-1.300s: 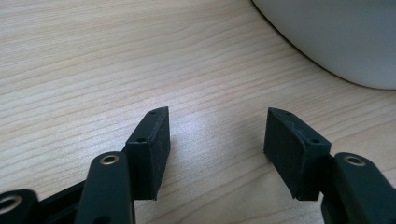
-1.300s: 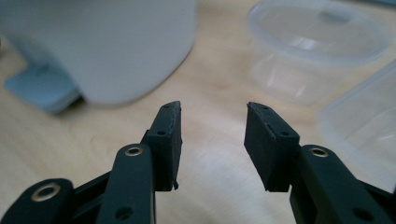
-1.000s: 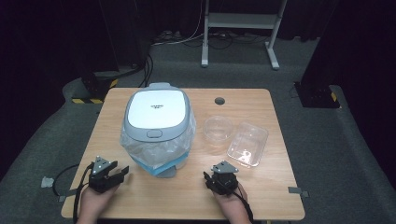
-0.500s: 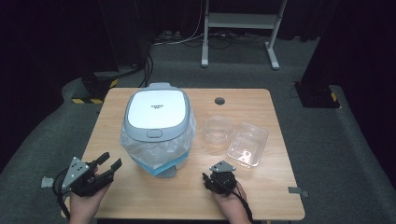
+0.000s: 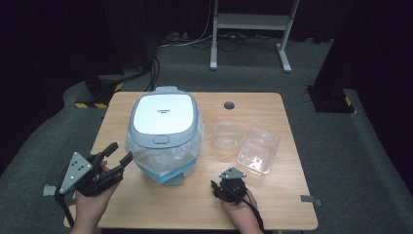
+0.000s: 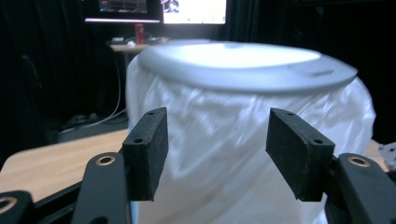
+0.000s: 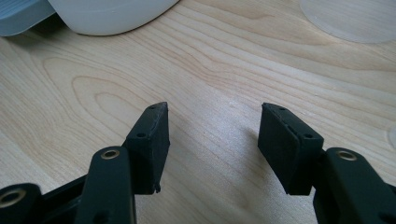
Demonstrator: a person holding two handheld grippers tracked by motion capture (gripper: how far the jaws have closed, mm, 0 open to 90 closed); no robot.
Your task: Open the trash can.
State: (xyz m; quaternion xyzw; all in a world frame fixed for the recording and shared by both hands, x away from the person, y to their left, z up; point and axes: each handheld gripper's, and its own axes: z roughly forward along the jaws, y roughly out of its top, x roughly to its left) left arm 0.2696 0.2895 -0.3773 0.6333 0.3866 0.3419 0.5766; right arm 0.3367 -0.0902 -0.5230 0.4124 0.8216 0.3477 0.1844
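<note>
Seen from above: a pale wooden surface [image 5: 160,204] on a dark carpeted floor. At the surface's left centre, a rice cooker [image 5: 163,117] with a white-and-grey lid, its body wrapped in a clear plastic bag [image 5: 160,161], standing upright. To the cooker's right, a clear round bowl [image 5: 228,134], and just beside that, further right, a clear rectangular tub [image 5: 259,150]. At the near left corner, left tongs [image 5: 119,154] held up off the surface in a hand [image 5: 90,202], tilted and pointing toward the bagged cooker, near it but apart. Jaws spread wide, having just been opening, with nothing gripped; in the left gripper view, the two black pads [image 6: 148,149] parted with the white bag [image 6: 224,154] and the lid's rim framed in the gap behind them, slightly blurred, no contact visible. At the near edge, right of centre, right tongs [image 5: 220,187] low over the bare wood in the other hand [image 5: 241,214], in front of the cooker's right side and well short of the bowl and tub. Jaws also wide, having opened within the past moment, holding nothing; in the right gripper view, plain wood grain [image 7: 210,93] between the pads [image 7: 286,144], the cooker's base at the top left edge.
</note>
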